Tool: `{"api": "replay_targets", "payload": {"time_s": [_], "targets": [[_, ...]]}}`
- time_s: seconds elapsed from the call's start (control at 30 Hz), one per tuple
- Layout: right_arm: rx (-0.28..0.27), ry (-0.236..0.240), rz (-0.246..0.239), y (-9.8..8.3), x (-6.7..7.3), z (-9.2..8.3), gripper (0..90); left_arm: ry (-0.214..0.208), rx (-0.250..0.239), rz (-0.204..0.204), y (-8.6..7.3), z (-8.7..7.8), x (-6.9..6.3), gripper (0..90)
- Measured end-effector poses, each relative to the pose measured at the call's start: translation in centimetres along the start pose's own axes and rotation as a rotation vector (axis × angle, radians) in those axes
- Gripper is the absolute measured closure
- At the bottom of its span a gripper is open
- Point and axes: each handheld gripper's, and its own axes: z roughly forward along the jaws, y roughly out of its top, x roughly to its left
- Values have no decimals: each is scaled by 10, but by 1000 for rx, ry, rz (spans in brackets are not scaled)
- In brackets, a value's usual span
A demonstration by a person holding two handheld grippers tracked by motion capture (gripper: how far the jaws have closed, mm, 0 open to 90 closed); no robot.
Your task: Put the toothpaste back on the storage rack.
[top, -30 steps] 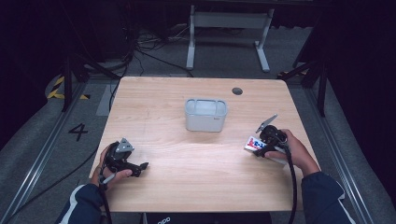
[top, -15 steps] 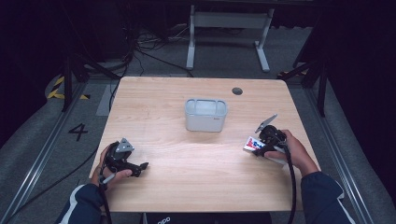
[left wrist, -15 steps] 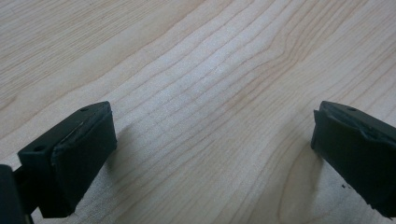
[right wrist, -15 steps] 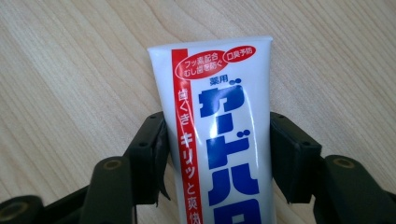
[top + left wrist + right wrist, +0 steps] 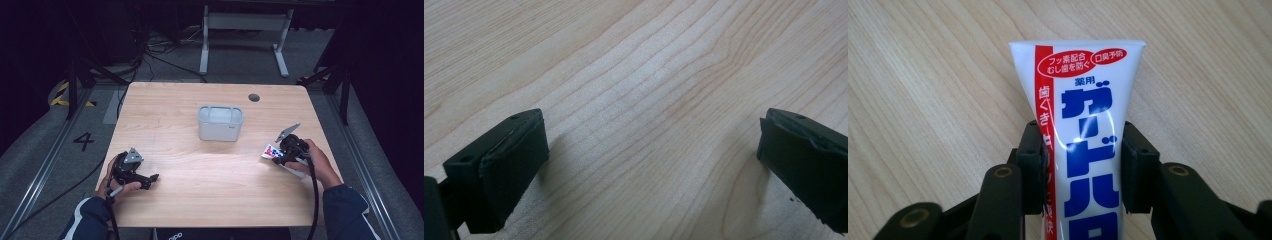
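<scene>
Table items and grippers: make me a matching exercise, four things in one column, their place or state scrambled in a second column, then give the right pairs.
Column one:
1. left gripper
2. right gripper
3. grey container
4. toothpaste tube

Column two:
A. stands mid-table, between the two hands
B. jaws wide apart over bare wood
C. white, with red and blue print
D. jaws pressed against a tube's sides

Right pairs: 1-B, 2-D, 3-A, 4-C

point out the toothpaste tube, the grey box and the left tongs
tube (image 5: 1083, 85), right gripper view, on its printed flat end
box (image 5: 220, 131), high view, on its front wall
left tongs (image 5: 649, 165), left gripper view, midway between the open tips
</scene>
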Motion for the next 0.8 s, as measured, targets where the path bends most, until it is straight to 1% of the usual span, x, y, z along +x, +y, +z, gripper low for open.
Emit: {"api": "replay_targets", "payload": {"time_s": [0.03, 0.1, 0.17, 0.3, 0.47, 0.57, 0.67, 0.8], "targets": [[-26, 2, 4, -1, 0, -4, 630, 0, 0, 0, 0, 0, 0, 5], [-52, 5, 1, -2, 1, -8, 634, 1, 0, 2, 0, 0, 0, 5], [-65, 10, 2, -3, 2, -12, 635, 1, 0, 1, 0, 0, 0, 5], [-112, 3, -2, -5, 3, -19, 638, -1, 0, -1, 0, 0, 0, 5], [-169, 6, 13, -10, 1, -29, 641, -1, 0, -2, 0, 0, 0, 5], [-204, -9, 15, -12, 1, -36, 643, -1, 0, -1, 0, 0, 0, 5], [-238, -9, 26, -15, 0, -43, 644, -1, 0, -1, 0, 0, 0, 5], [-306, -29, 40, -18, -1, -54, 644, -3, 1, 2, 0, 0, 0, 5]]}}
